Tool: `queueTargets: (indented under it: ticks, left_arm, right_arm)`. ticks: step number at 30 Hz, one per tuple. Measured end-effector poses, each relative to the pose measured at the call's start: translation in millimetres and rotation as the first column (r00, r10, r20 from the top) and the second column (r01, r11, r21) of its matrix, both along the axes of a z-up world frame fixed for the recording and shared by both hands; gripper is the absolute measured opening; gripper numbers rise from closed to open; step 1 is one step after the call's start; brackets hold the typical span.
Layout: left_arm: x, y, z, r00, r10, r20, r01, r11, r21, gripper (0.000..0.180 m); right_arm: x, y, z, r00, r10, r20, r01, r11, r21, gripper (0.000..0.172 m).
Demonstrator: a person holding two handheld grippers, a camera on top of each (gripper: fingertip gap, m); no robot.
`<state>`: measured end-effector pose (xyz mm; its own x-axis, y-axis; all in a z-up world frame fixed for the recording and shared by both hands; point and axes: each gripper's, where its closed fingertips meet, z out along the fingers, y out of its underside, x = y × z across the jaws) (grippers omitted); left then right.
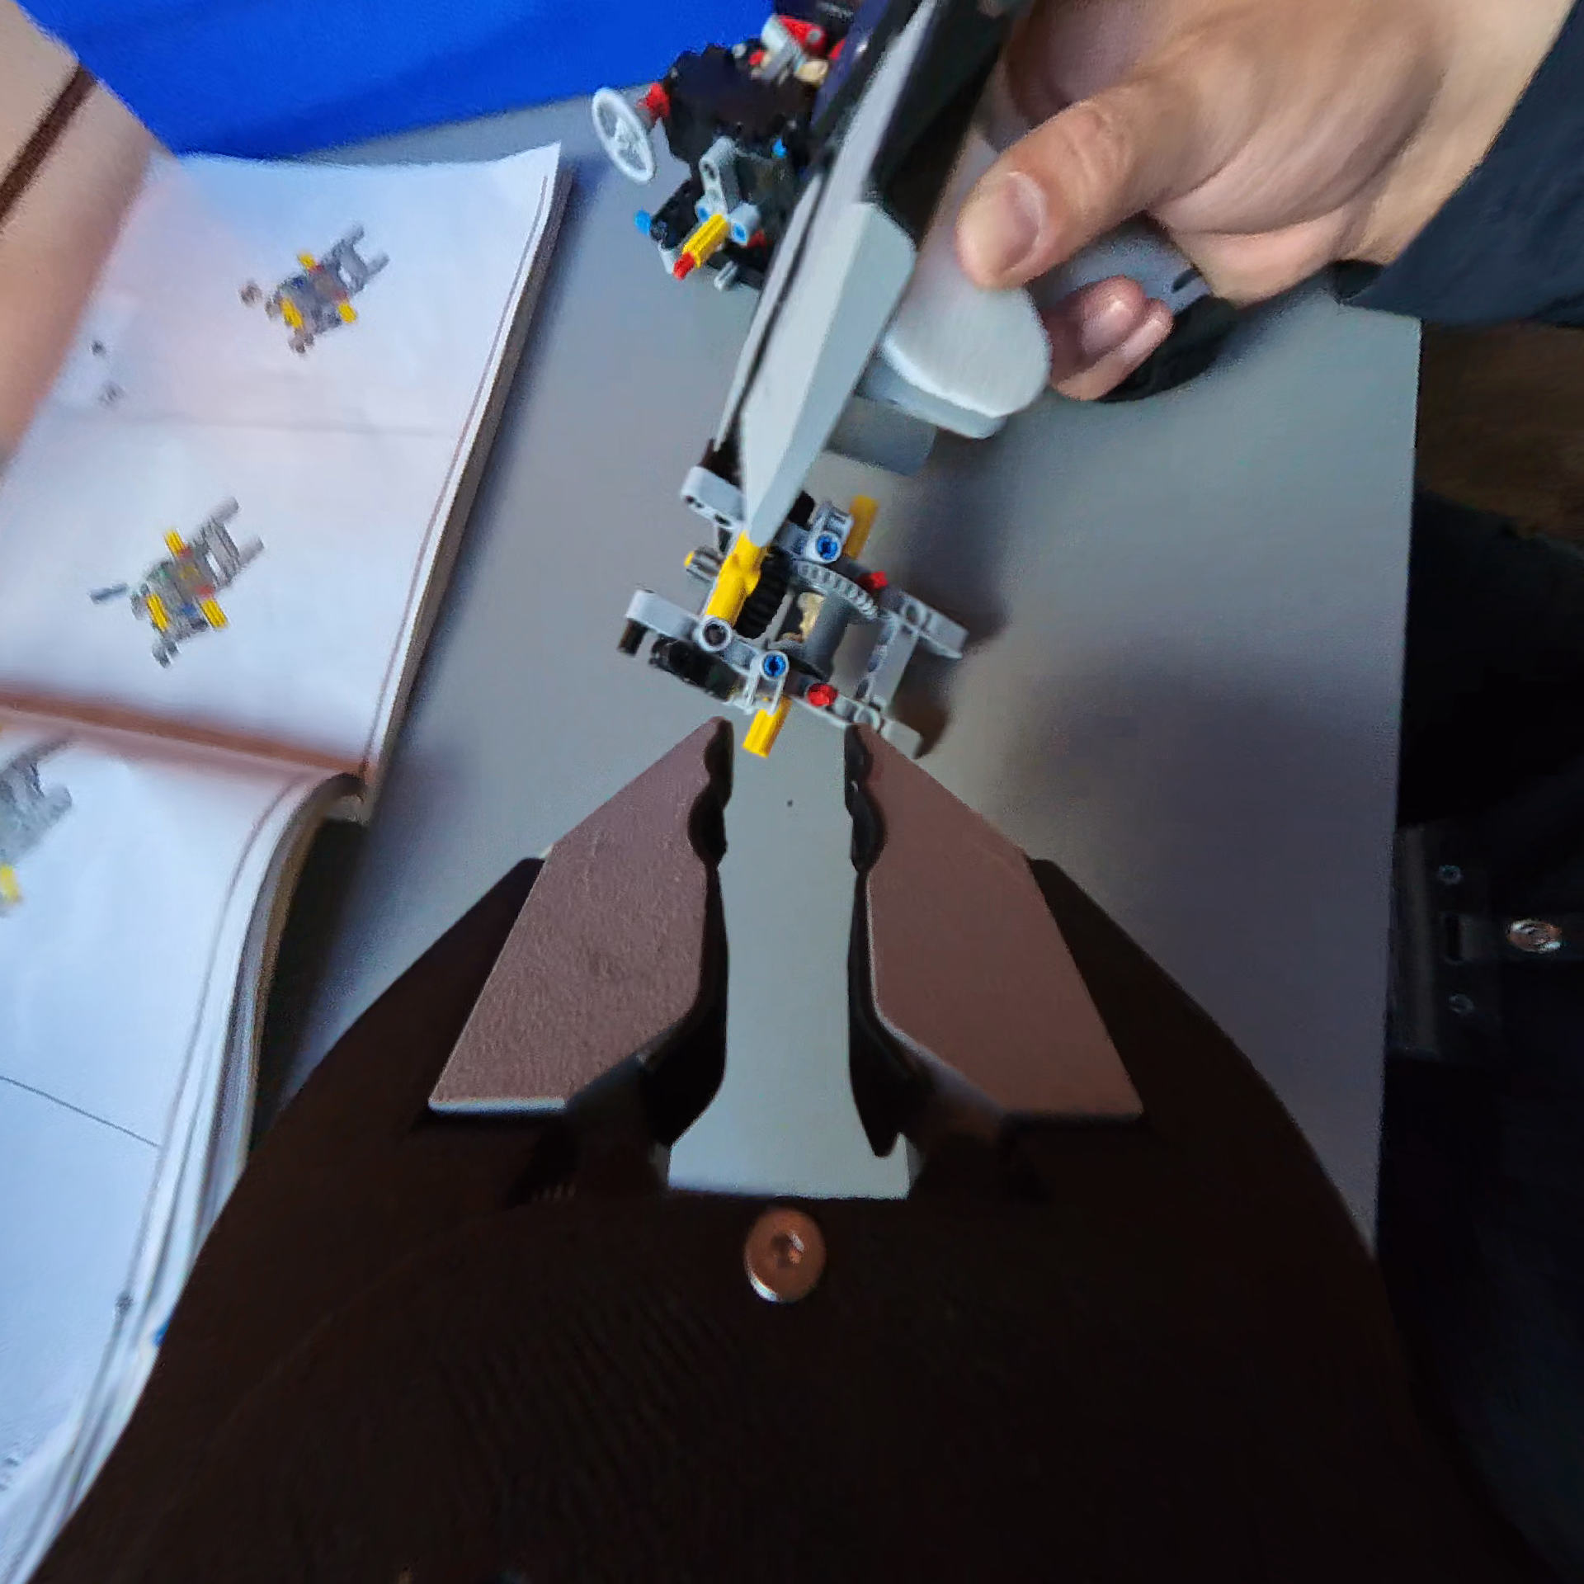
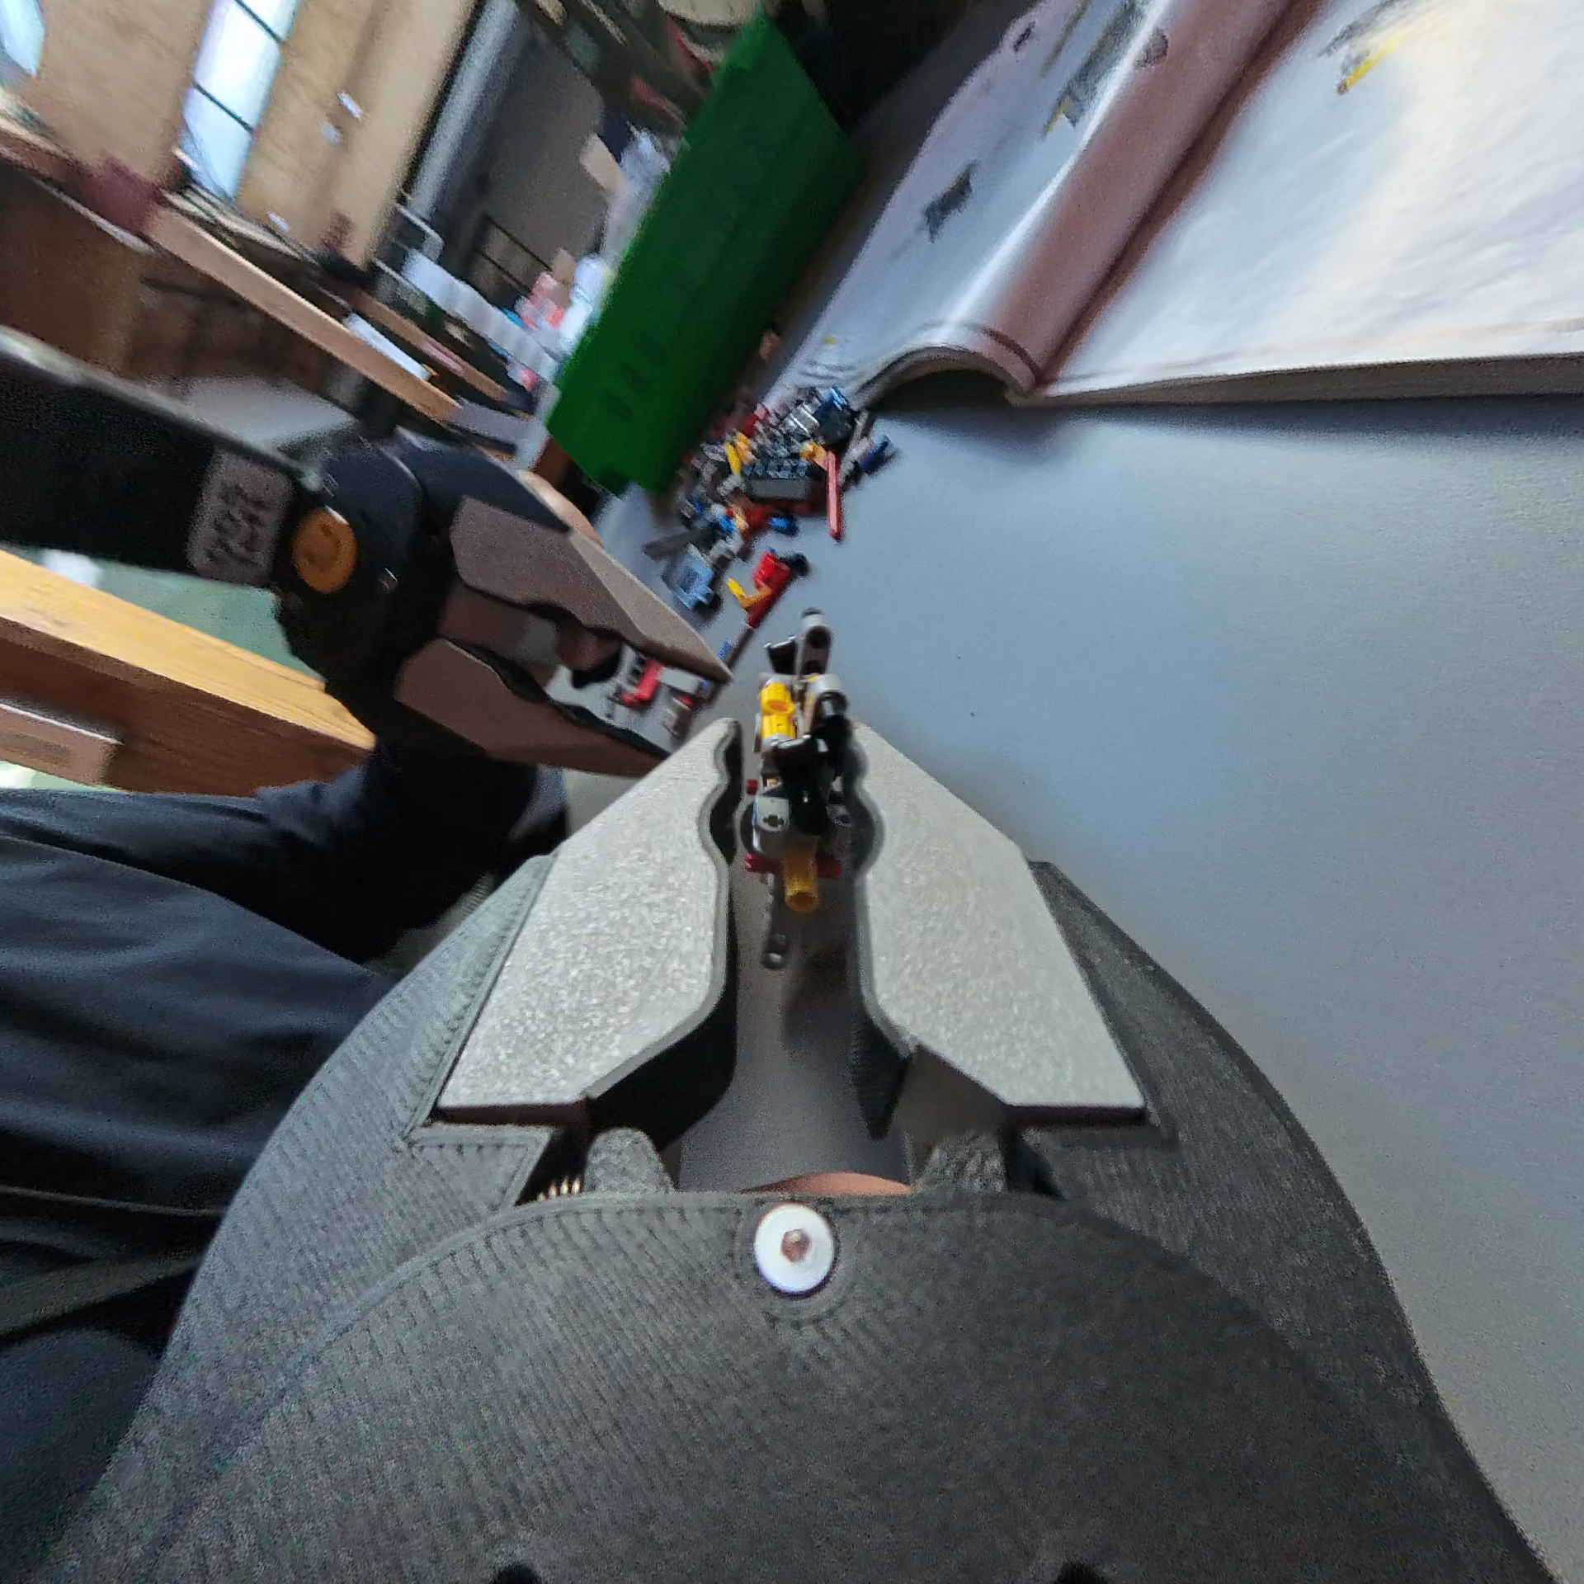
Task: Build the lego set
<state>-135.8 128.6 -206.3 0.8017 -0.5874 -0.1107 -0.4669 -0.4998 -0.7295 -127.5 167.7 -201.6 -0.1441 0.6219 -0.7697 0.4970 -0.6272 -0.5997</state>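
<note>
A small brick assembly (image 1: pixel 797 617) of grey beams, gears, yellow axles and red and blue pins hangs tilted just over the grey table (image 1: pixel 1157 686). My right gripper (image 1: pixel 763 514), with grey fingers, comes down from above and is shut on its upper end. In the right wrist view the assembly (image 2: pixel 793 797) sits between the pads of the right gripper (image 2: pixel 795 729). My left gripper (image 1: pixel 789 737), with brown fingers, is open and empty. Its tips are just short of the assembly's lower yellow axle. It shows open at the left of the right wrist view (image 2: pixel 694 716).
An open instruction booklet (image 1: pixel 257 429) lies on the left of the table. A larger black brick model (image 1: pixel 729 129) with a white wheel stands at the back. Loose bricks (image 2: pixel 763 506) lie near a green crate (image 2: pixel 711 257). A hand (image 1: pixel 1243 129) holds the right gripper. The table ends at the right. My hands' fingertips stand some 5 centimetres from each other.
</note>
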Motion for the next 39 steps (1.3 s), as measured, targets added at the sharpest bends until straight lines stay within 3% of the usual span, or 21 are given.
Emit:
queueTargets:
  ticks: [2, 5, 8, 13, 15, 20, 24, 29, 32, 36, 39]
  left_arm:
    - [-7.6, -2.1, 4.4, 0.998, 0.037, 0.058, -0.037, 0.999, -0.013, 0.023]
    - [-18.7, -4.3, 29.9, 0.986, 0.053, 0.16, -0.065, 0.996, 0.068, 0.013]
    - [-36.9, -7.6, 50.9, 0.973, 0.079, 0.217, -0.108, 0.986, 0.126, 0.016]
    - [-67.5, -11.1, 84.8, 0.933, 0.143, 0.33, -0.207, 0.964, 0.166, 0.023]
    - [-78.8, -6.2, 101.4, 0.917, 0.179, 0.356, -0.251, 0.953, 0.17, 0.03]
    - [-81.5, 23.8, 126.1, 0.907, 0.182, 0.379, -0.249, 0.959, 0.135, 0.041]
    - [-52.6, 65.6, 109.1, 0.926, 0.125, 0.355, -0.156, 0.986, 0.059, 0.042]
    - [-21.8, 125.6, 50.1, 0.979, 0.057, 0.197, -0.035, 0.993, -0.111, 0.043]
    - [-4.3, 158.1, 23.6, 0.983, 0.02, 0.181, 0.019, 0.977, -0.21, 0.046]
    - [14.5, 199.5, 8.1, 0.989, -0.02, 0.147, 0.054, 0.97, -0.235, 0.048]
    - [26.4, 229.6, 2.1, 0.992, -0.025, 0.127, 0.054, 0.973, -0.226, 0.057]
  right_arm:
    - [4.5, -0.7, -8.1, 0.998, 0.0, 0.057, -0.007, 0.994, 0.111, 0.04]
    - [17.4, 9.8, -7.4, 0.994, -0.055, 0.093, 0.026, 0.957, 0.288, 0.062]
    - [36.6, 15.9, 10.2, 0.994, -0.084, 0.072, 0.05, 0.921, 0.387, 0.065]
    - [80.9, 26.0, 55.3, 0.973, -0.214, -0.084, 0.229, 0.858, 0.461, 0.076]
    - [100.4, 29.8, 70.1, 0.952, -0.268, -0.147, 0.305, 0.809, 0.502, 0.078]
    - [137.8, 45.9, 82.4, 0.905, -0.402, -0.138, 0.404, 0.715, 0.57, 0.079]
    - [144.2, 50.9, 91.4, 0.882, -0.436, -0.177, 0.456, 0.7, 0.549, 0.075]
    - [137.9, 61.2, 77.0, 0.883, -0.432, -0.185, 0.455, 0.687, 0.567, 0.07]
    - [137.0, 67.2, 67.7, 0.881, -0.427, -0.204, 0.462, 0.685, 0.564, 0.067]
    - [141.4, 76.8, 53.1, 0.879, -0.419, -0.228, 0.469, 0.673, 0.572, 0.064]
    - [147.4, 91.9, 44.6, 0.862, -0.434, -0.263, 0.496, 0.614, 0.614, 0.063]
